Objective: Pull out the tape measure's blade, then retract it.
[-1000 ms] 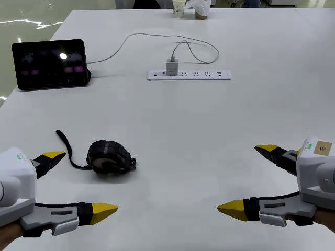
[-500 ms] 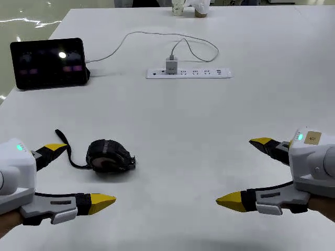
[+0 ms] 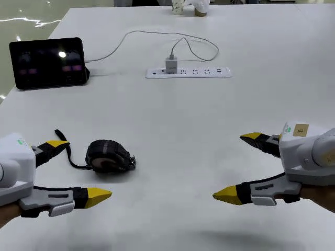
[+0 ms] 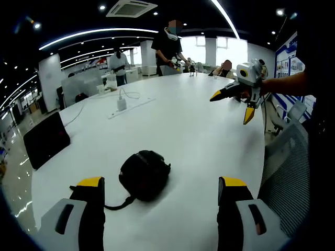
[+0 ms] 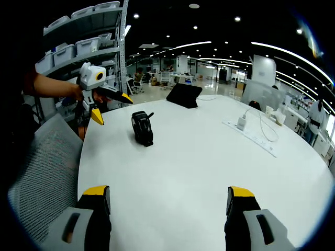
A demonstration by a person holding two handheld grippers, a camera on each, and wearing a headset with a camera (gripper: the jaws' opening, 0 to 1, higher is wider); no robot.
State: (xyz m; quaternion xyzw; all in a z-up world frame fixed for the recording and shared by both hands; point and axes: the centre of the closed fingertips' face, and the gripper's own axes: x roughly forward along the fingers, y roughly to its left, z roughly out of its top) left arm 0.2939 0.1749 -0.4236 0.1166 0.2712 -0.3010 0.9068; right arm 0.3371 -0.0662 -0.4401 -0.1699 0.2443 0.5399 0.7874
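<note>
A black tape measure lies on the white table at the near left, its black wrist strap curling off to the left. My left gripper is open just left of it, yellow tips wide apart; the case sits a short way ahead between the jaws in the left gripper view. My right gripper hovers open at the near right, well away from the tape measure, with nothing between its fingers. The blade is fully inside the case.
A dark tablet stands at the far left. A white power strip with a plugged charger and looping cable lies at the back centre. Cups sit at the far edge. A mesh chair and people stand nearby.
My right gripper has drifted left and slightly forward over the table. The left gripper has barely shifted. The tape measure stays put.
</note>
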